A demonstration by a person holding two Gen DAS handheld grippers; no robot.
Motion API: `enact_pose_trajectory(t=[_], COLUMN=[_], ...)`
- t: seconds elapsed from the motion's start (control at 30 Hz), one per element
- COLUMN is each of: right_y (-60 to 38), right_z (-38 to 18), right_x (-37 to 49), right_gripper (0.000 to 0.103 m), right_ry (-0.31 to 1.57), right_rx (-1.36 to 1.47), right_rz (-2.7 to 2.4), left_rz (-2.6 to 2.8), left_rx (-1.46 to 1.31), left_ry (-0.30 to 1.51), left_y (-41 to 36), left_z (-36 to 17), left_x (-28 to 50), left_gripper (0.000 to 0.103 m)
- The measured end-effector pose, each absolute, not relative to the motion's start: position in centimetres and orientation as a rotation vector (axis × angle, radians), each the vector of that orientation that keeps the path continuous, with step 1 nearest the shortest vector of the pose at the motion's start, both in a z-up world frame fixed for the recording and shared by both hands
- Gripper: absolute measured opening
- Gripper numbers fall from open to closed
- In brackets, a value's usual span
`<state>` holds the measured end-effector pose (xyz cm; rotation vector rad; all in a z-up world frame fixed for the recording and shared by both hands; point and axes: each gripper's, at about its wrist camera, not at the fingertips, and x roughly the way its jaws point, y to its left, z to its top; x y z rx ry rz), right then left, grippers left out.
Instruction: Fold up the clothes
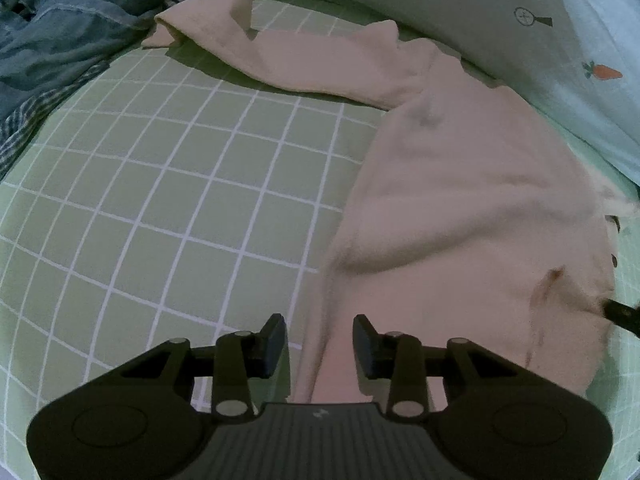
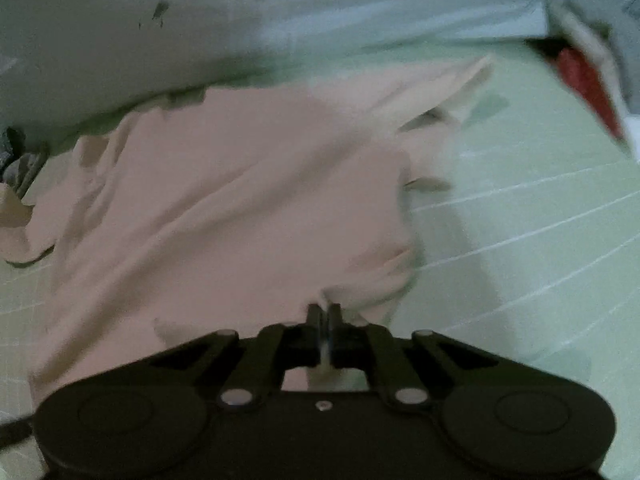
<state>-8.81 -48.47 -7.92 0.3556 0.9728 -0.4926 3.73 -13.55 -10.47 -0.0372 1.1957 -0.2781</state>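
A pale pink long-sleeved garment (image 1: 472,184) lies spread on the green checked bed sheet (image 1: 180,184), one sleeve (image 1: 248,36) stretched to the far left. My left gripper (image 1: 319,344) is open, its jaws standing astride the garment's near edge, nothing between them pinched. In the right wrist view the same garment (image 2: 224,184) fills the middle. My right gripper (image 2: 325,314) is shut on the garment's hem, which bunches up at the fingertips. The right gripper's tip shows at the right edge of the left wrist view (image 1: 622,314).
A heap of blue denim clothes (image 1: 68,28) lies at the far left. A pale pillow with a carrot print (image 1: 568,40) runs along the back. A red and grey item (image 2: 592,80) lies at the far right of the sheet (image 2: 540,220).
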Motion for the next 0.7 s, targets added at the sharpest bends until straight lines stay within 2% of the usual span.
enact_pose_trajectory(t=[0.2,0.27,0.33,0.47,0.5,0.53,0.67,0.7], right_y=[-51.7,-52.4,-52.4,-50.7,-50.3,-49.9,-48.4,-48.2], right_z=[-8.0,-8.1,-7.5,-6.3,-6.3,-6.4,-7.7,-8.1], right_x=[-13.9,-14.8,-15.2,-14.4,-13.8,-13.1,-10.8,-10.4], right_gripper=[0.004,0.010,0.041,0.062,0.071,0.075,0.075,0.075], right_ry=[1.002,1.017,0.978,0.884,0.876,0.882,0.942,0.961], right_rx=[0.382,0.408,0.430,0.386,0.370,0.363,0.406,0.430], right_rz=[-0.671,-0.717,-0.710,-0.598,-0.551,-0.522,-0.477,-0.476], left_rz=[-0.290,-0.300,-0.310,-0.323,-0.327,-0.330,-0.343,-0.346], left_rx=[-0.040,-0.053,-0.057,-0.050,-0.049,-0.047,-0.040,-0.038], left_ry=[1.204,1.214,1.220,1.221,1.221,1.221,1.222,1.222], left_y=[-13.7,-13.6,-13.8,-14.4,-14.5,-14.7,-15.3,-15.5], left_z=[-10.4,-10.4,-10.4,-10.4,-10.4,-10.4,-10.4,-10.4], left_x=[3.4,3.0,2.5,1.3,1.0,0.7,-0.5,-0.7], left_gripper=[0.039,0.039,0.039,0.039,0.039,0.039,0.038,0.032])
